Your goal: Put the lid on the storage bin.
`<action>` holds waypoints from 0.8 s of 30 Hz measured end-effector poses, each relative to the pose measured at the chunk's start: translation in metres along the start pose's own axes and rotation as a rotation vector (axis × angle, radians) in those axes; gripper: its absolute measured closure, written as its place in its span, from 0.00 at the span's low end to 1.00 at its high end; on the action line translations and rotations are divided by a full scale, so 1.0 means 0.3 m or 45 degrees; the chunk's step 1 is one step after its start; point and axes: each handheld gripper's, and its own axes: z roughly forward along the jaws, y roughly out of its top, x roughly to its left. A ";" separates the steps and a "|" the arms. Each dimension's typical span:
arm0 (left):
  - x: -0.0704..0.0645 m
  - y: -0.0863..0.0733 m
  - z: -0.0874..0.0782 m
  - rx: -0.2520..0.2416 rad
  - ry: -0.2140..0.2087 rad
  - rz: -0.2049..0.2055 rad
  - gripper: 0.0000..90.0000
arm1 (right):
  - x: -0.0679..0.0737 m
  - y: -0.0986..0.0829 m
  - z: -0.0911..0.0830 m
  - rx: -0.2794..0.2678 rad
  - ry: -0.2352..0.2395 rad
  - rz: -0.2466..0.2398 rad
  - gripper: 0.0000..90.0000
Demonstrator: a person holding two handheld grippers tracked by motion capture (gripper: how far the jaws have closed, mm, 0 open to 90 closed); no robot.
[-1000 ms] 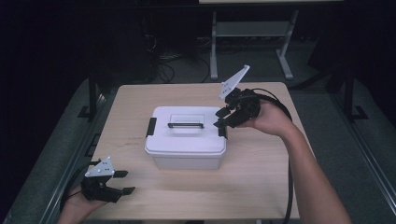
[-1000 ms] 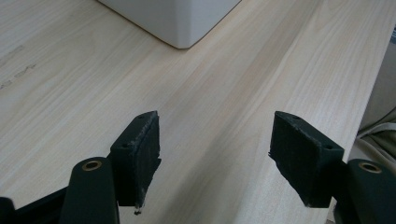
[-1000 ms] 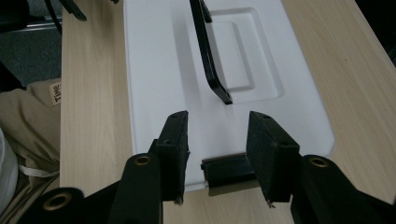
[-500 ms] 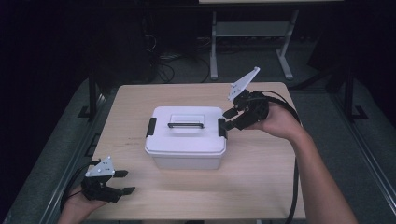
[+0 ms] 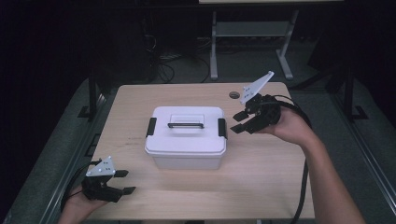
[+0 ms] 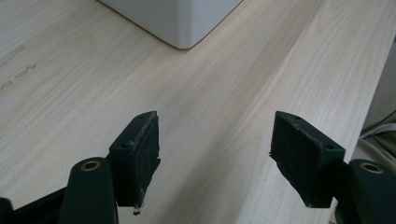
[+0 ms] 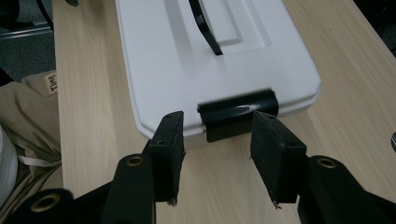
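High view, left to right. The left gripper (image 5: pixel 122 182) rests low at the near left corner of the tabletop (image 5: pixel 280 186), held in the person's left hand (image 5: pixel 77 205), with a grey three-cornered plate on top; its fingers (image 6: pixel 137 151) stand released and wide apart over bare wood, grasping nothing. In the left gripper view a corner of the box's wall lies well ahead of them, apart from both fingers.

At the centre of the tabletop stands the white lidded box (image 5: pixel 186 135), upright, its lid shut. A black handle (image 5: pixel 185 125) lies flat in a recess in the lid, and a black latch sits at each short end: the left latch (image 5: pixel 151 126) and the right latch (image 5: pixel 222 127).

To the right of the box, the right gripper (image 5: pixel 239 122) is held above the tabletop in the person's right hand (image 5: pixel 287 126), pointing toward the right latch and near it but not touching. In the right gripper view its fingers (image 7: pixel 275 156) are released, spread a little wider than the latch, which lies just ahead of the gap between them. A small round hole (image 5: pixel 234 94) marks the tabletop beyond this gripper.
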 end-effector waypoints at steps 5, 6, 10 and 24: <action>-0.001 -0.002 -0.001 -0.003 0.005 -0.005 0.36 | 0.001 -0.031 -0.012 -0.007 -0.010 0.018 0.58; 0.000 -0.002 -0.001 -0.001 0.006 -0.004 0.36 | 0.001 -0.038 -0.014 -0.009 -0.011 0.022 0.58; -0.001 -0.002 -0.002 0.000 0.006 -0.003 0.36 | 0.001 -0.065 -0.018 -0.009 -0.015 0.037 0.58; 0.000 -0.006 -0.004 -0.004 0.012 -0.010 0.36 | 0.003 -0.138 -0.009 -0.001 -0.008 0.073 0.57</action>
